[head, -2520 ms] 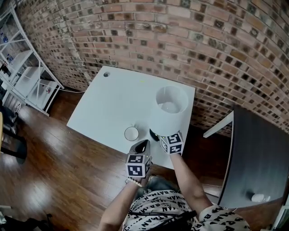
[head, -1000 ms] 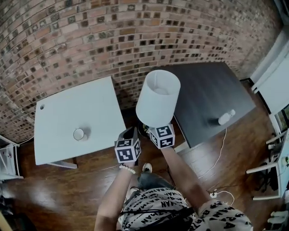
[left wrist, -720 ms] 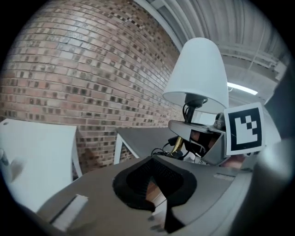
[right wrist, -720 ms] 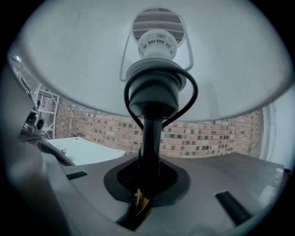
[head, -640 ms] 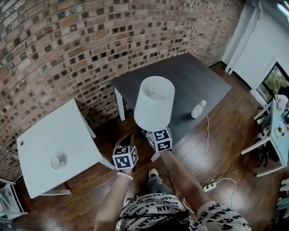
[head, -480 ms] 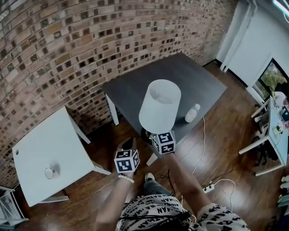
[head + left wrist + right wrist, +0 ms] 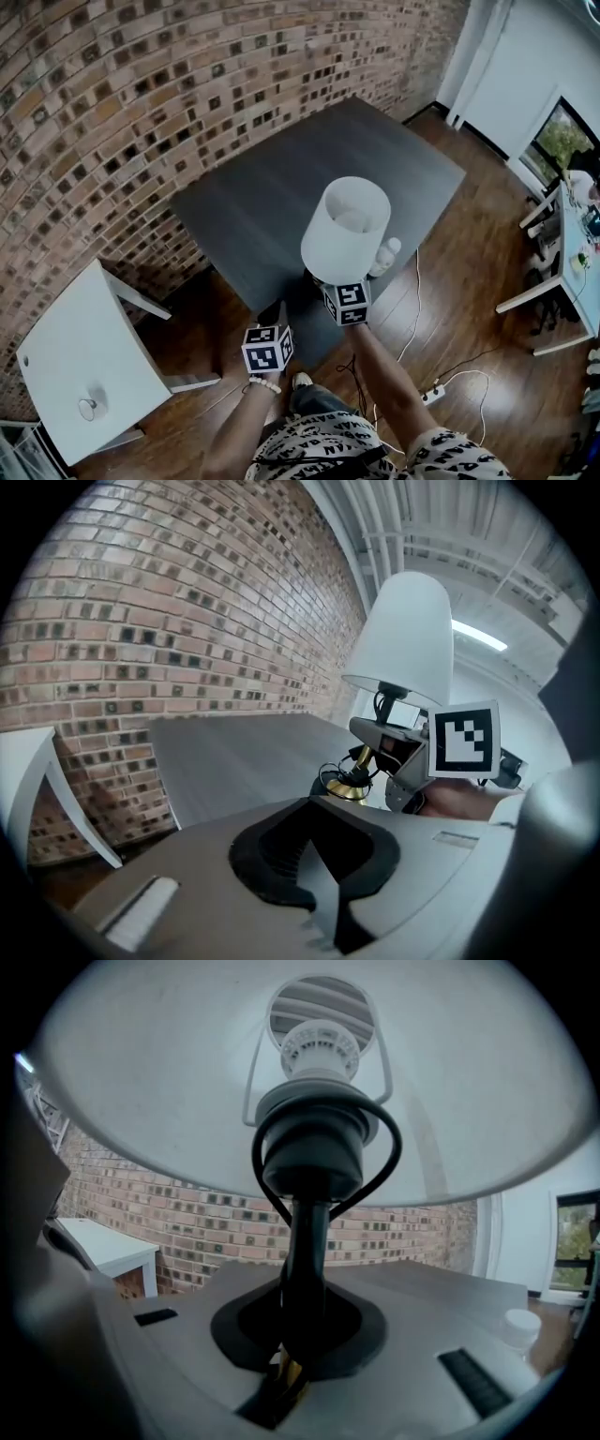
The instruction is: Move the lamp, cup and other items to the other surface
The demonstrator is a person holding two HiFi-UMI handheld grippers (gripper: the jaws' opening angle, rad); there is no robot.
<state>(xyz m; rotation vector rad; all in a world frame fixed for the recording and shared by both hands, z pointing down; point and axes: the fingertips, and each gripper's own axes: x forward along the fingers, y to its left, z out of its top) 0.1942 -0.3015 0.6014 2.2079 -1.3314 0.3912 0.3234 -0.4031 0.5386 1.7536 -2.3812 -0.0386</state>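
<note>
Head view shows the lamp [image 7: 345, 230] upright, shade on top and stem running straight down. The right gripper [image 7: 295, 1344] is clamped on the stem low down, just above the brass base. The dark table [image 7: 281, 187] lies directly beneath and stretches away to the far side, so the base already sits over its near corner. The coming move is mainly downward. From above I cannot tell whether the base has reached the surface, though the left gripper view suggests it hangs a little clear.

The left gripper [image 7: 317, 855] trails just left of the lamp and nearer the person, jaws together with nothing between them. The right hand is plainly the one placed for the set-down. A small white bottle [image 7: 382, 255] stands on the dark table just right of the shade.

Half a second ago the lamp hung at the table's near edge. Now the table fills the middle of the picture. The white table [image 7: 75, 356], with the cup [image 7: 87, 409] on it, has slid off to the near left, well apart from both grippers.
</note>
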